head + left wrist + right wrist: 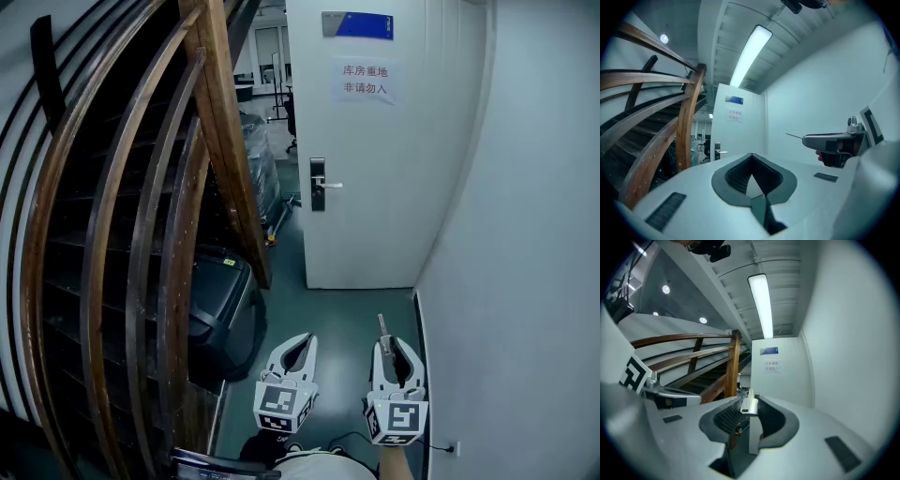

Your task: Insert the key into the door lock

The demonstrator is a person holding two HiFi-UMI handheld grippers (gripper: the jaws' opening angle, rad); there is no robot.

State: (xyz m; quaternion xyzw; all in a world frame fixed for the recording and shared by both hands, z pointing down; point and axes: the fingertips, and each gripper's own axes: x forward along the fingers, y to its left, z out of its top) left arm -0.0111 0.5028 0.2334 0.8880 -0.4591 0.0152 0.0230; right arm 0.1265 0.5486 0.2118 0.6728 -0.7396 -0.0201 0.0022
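Note:
The white door (394, 141) stands ahead, down a narrow passage. Its silver lock plate (318, 184), with a lever handle, is on the door's left edge. In the left gripper view the lock (717, 151) shows small and far off. My right gripper (384, 343) is shut on a metal key (382, 326), whose blade pokes forward past the tips. In the right gripper view the key (749, 401) sits pinched at the tips of that gripper (750, 405). My left gripper (309, 337) is beside it, shut with nothing held, tips (751, 154) meeting. Both point level at the door, well short of it.
A curved wooden stair railing (178, 216) lines the left side. A black case (220, 300) sits on the floor under it, with wrapped goods (258, 159) farther back. A plain white wall (525, 244) closes the right side. The green floor (337, 319) runs to the door.

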